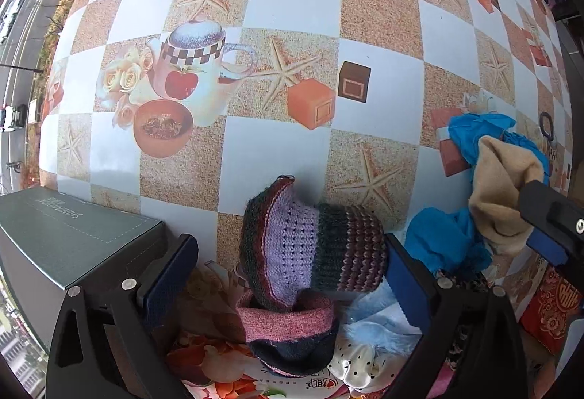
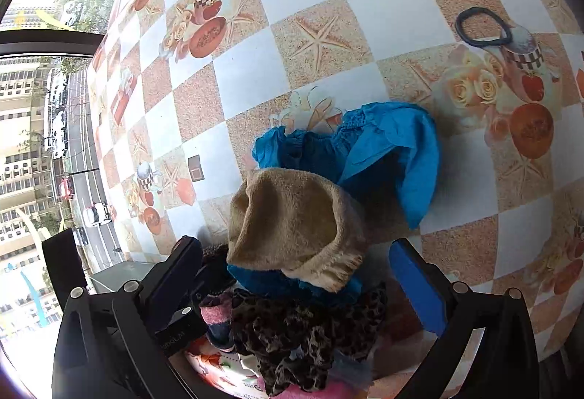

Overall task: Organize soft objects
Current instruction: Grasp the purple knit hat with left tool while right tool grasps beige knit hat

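Observation:
My left gripper (image 1: 288,276) points down at the table, open, its blue pads on either side of a purple and dark striped knitted piece (image 1: 310,245). The right pad sits next to the knit's edge and the left pad stands apart from it. A pink and dark knit (image 1: 292,333) lies just below. My right gripper (image 2: 297,280) is open over a beige knitted piece (image 2: 292,220), which lies on a crumpled blue cloth (image 2: 387,147). A leopard-print cloth (image 2: 303,333) lies nearer the camera. The beige piece (image 1: 503,187) and blue cloth (image 1: 441,245) also show in the left wrist view.
A grey-green box (image 1: 65,234) stands at the left of the pile. A black hair band (image 2: 485,26) lies far right on the checked tablecloth (image 2: 255,70). Light blue (image 1: 379,326) and white dotted (image 1: 361,362) cloths lie low, with a red patterned box (image 1: 547,318) at right.

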Demonstrator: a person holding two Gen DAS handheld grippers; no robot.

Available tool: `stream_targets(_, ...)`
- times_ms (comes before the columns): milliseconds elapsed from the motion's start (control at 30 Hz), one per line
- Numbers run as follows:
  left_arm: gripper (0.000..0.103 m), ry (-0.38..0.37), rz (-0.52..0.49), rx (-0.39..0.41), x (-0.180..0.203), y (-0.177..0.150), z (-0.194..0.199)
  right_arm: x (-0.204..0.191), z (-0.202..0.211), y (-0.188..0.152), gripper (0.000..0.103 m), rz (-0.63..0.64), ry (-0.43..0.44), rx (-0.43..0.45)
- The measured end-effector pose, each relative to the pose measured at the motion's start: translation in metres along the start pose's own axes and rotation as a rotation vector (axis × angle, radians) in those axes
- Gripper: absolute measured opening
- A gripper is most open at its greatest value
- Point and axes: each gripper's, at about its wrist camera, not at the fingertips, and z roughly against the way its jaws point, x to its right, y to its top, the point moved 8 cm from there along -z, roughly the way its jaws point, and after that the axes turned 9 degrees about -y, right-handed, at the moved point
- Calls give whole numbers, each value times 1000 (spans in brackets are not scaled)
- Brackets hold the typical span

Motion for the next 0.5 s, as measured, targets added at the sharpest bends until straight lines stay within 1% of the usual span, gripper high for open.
stream_targets(67, 91, -4, 0, -17, 0, 1, -6, -1, -7, 4, 103, 3, -6, -9)
stream_targets(133, 87, 14, -6, -29, 0, 3, -13, -2, -11, 5, 103, 4, -2, -17)
stream_targets(167, 78, 13, -12, -29, 0, 4, -16, -3, -12, 5, 103, 6, 4, -19)
stream_targets(200, 70, 6, -13, -32, -2, 5, -20, -4, -12, 6, 100, 11, 5, -16)
stream_targets(267, 65, -23, -8, -32, 2, 7, -23, -7, -11, 7, 69, 43, 4, -9)
stream_targets(300, 63, -33, -13, -23, 2, 7, -23, -8, -10, 6, 65, 63, -1, -10)
stream_targets(367, 58, -44, -25, -10, 2, 8, -20, -11, -9, 5, 43, 92, 3, 0)
stream_targets(400, 57, -53, -30, -11, 8, 7, -10, -11, -7, 4, 42, 98, 5, 6)
stream_targets(433, 56, -51, -36, 4, 8, 7, -6, -10, -5, 5, 42, 100, 5, 13)
stream_targets(500, 56, -34, -53, 34, 13, 5, 7, -10, 3, 6, 40, 112, 8, 40)
